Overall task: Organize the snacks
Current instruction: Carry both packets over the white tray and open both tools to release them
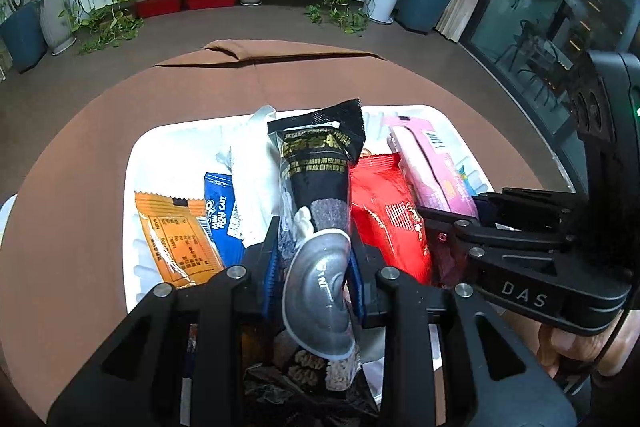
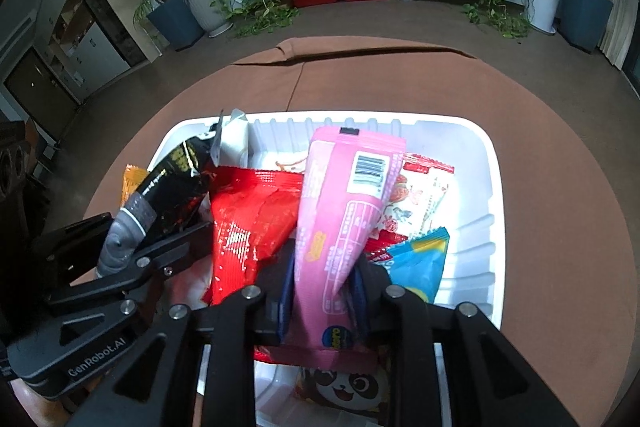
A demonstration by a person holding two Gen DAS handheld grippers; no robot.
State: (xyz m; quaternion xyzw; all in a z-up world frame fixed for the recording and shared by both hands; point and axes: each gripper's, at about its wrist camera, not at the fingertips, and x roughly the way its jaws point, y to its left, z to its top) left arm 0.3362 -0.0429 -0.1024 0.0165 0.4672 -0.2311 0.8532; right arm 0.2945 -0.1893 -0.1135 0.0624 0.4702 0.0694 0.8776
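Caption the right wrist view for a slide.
Right gripper around a pink packet in a white bin of snacks.

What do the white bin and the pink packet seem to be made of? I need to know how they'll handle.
White bin: looks like rigid, glossy moulded plastic, judging by its ribbed walls. Pink packet: likely thin plastic film with a satin finish; it creases and has a crimped end.

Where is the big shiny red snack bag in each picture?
Left wrist view: the shiny red snack bag lies right of centre in the white plastic bin, between the black packet and the pink packet.
Right wrist view: the red bag lies left of centre.
Shared landmark: the pink packet beside it.
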